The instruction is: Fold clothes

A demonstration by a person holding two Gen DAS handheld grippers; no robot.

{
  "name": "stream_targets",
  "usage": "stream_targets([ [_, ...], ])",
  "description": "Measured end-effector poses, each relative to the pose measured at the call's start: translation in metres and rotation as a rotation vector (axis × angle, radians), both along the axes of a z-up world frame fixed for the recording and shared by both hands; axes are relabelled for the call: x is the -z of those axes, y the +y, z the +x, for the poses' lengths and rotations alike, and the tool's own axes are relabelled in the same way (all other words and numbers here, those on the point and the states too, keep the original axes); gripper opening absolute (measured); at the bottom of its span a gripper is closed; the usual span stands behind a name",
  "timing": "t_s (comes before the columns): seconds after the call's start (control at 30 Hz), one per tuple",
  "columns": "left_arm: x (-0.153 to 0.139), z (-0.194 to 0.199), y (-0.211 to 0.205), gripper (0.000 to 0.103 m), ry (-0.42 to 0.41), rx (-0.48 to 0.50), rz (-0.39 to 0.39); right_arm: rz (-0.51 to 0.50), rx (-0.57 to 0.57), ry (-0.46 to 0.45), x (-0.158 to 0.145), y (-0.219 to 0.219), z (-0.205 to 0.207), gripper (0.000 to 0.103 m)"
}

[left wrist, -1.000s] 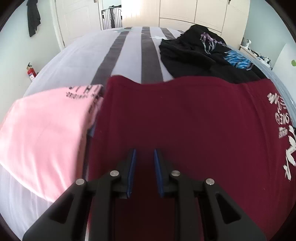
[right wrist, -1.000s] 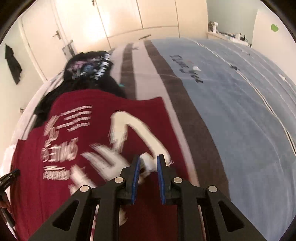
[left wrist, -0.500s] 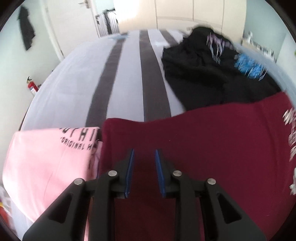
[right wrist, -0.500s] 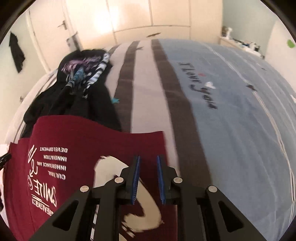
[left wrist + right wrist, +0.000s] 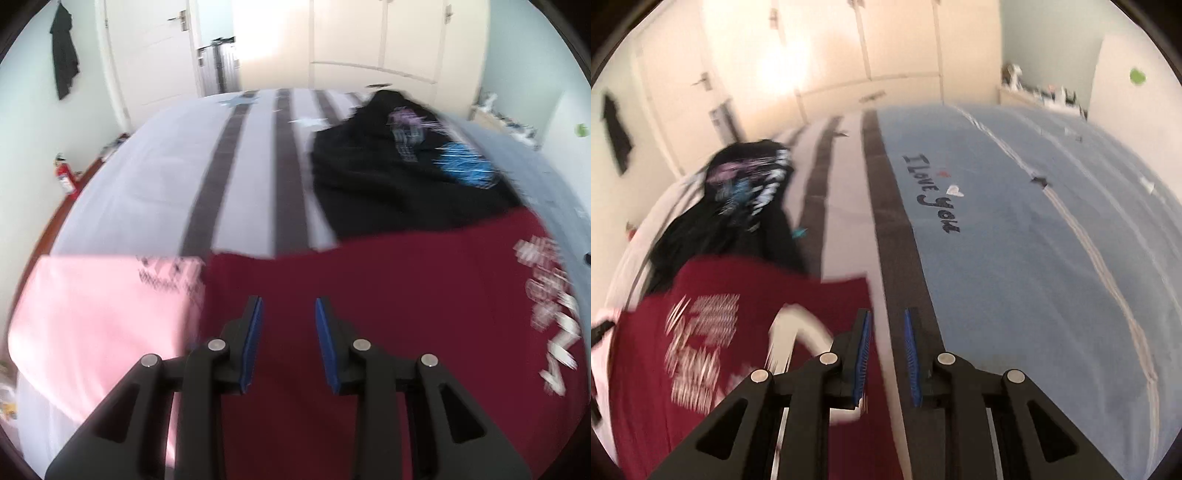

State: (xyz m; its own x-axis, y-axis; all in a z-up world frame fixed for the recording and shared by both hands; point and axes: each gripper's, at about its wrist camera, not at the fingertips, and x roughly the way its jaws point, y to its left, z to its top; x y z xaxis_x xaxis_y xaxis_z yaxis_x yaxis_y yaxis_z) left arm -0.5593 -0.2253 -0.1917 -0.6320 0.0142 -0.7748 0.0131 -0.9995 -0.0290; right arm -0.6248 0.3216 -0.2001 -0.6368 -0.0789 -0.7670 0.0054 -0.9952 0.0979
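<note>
Below your left hand-held gripper [image 5: 287, 341], a maroon T-shirt [image 5: 388, 332] lies spread on the bed [image 5: 147, 192], its far edge running straight across the striped cover. The blue pads stand apart and are opening, with nothing pinched between them; only the shirt's cloth shows through the gap, underneath. White lettering, blurred beyond reading, runs along the shirt's right side. Just beside the shirt on its left lies a folded pink garment [image 5: 99, 317] with dark print near its top edge; the two appear to touch along one side. Beyond the shirt sits a heap of black clothing [image 5: 388, 184] with blue and purple print, its near edge meeting or slipping under the maroon cloth.

Your right hand-held gripper [image 5: 885, 350] hangs over the shirt's right edge, pads a little apart and empty. Through their gap you see the bed's white and grey stripes, while the maroon T-shirt [image 5: 720, 295] lies to the left, behind the left finger. To the right stretches the blue part of the cover, printed "I Love You". A closed door and cupboard fronts stand beyond the bed.
</note>
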Motion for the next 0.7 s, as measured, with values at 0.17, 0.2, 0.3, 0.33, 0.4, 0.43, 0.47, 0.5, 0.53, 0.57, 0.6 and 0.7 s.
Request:
stream_targets([
  [0.17,-0.005,0.076,0.037,0.029,-0.008,0.044,0.083,-0.020,-0.026,0.007,-0.008,0.000,0.113,0.027],
  [0.2,-0.003,0.094,0.041,0.029,-0.023,0.043,0.086,-0.015,-0.027,-0.001,-0.007,-0.002,0.137,0.027],
  [0.3,0.004,0.144,0.052,0.029,-0.076,0.042,0.091,-0.004,-0.009,-0.048,-0.001,-0.005,0.201,0.027],
  [0.33,0.008,0.159,0.056,0.029,-0.094,0.043,0.084,0.009,0.004,-0.063,0.002,-0.005,0.221,0.027],
  [0.4,0.015,0.188,0.063,0.029,-0.128,0.040,0.054,0.019,0.034,-0.088,0.007,0.000,0.255,0.029],
  [0.43,0.018,0.201,0.065,0.029,-0.145,0.036,0.039,0.022,0.057,-0.103,0.010,0.006,0.270,0.030],
  [0.47,0.020,0.212,0.066,0.029,-0.158,0.028,0.031,0.025,0.080,-0.119,0.012,0.011,0.286,0.030],
  [0.5,0.022,0.224,0.067,0.029,-0.171,0.019,0.028,0.026,0.104,-0.134,0.016,0.018,0.299,0.030],
  [0.53,0.023,0.236,0.067,0.029,-0.185,0.010,0.026,0.026,0.129,-0.149,0.019,0.027,0.309,0.030],
  [0.57,0.024,0.246,0.068,0.029,-0.195,0.002,0.025,0.026,0.154,-0.165,0.022,0.037,0.320,0.030],
  [0.6,0.024,0.253,0.069,0.029,-0.203,-0.003,0.023,0.026,0.180,-0.180,0.025,0.046,0.330,0.030],
  [0.7,0.026,0.269,0.066,0.029,-0.227,-0.016,0.025,0.020,0.244,-0.215,0.034,0.076,0.357,0.030],
])
